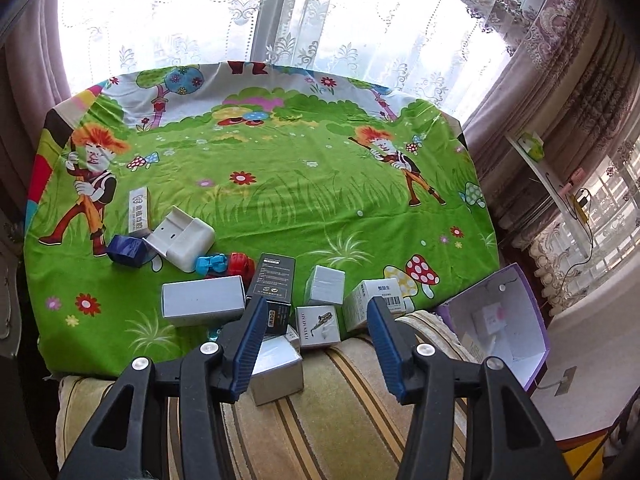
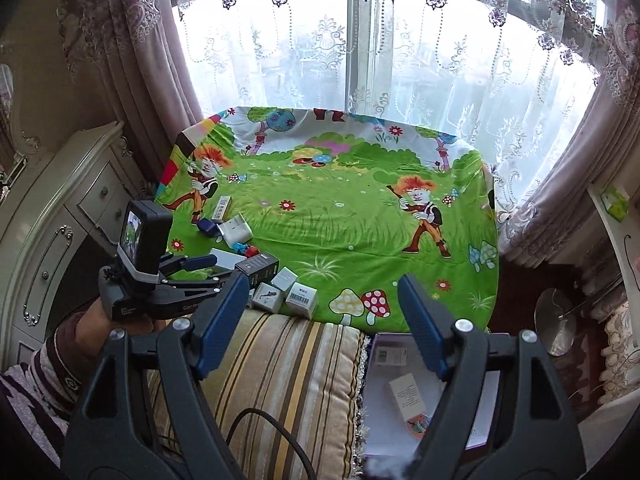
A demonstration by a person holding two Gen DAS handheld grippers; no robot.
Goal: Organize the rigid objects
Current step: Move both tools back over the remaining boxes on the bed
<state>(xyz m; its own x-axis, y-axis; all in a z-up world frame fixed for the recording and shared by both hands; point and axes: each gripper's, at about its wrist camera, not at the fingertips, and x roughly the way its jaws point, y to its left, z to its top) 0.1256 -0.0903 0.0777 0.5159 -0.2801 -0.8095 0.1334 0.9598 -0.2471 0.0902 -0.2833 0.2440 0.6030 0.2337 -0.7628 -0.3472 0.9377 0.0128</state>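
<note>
Both claws are seen released, with nothing between their blue pads: the left claw [image 1: 316,330] is held low in the left wrist frame above a striped cushion [image 1: 340,420], and the right claw [image 2: 320,320] is held over the same cushion in the lower part of the right wrist frame. A cluster of small boxes is gathered at the lower left of the green cartoon cloth [image 1: 280,184] covering the worktop. About seven pale boxes can be counted in the left wrist view, among them a long grey box [image 1: 203,305], a white cube [image 1: 325,285] and a barcode box [image 1: 378,303], plus one black box [image 1: 272,284], one dark blue box [image 1: 127,249] and one white rounded case [image 1: 180,238]. One purple open box [image 1: 500,324], at the lower right, is seen holding a few cartons.
</note>
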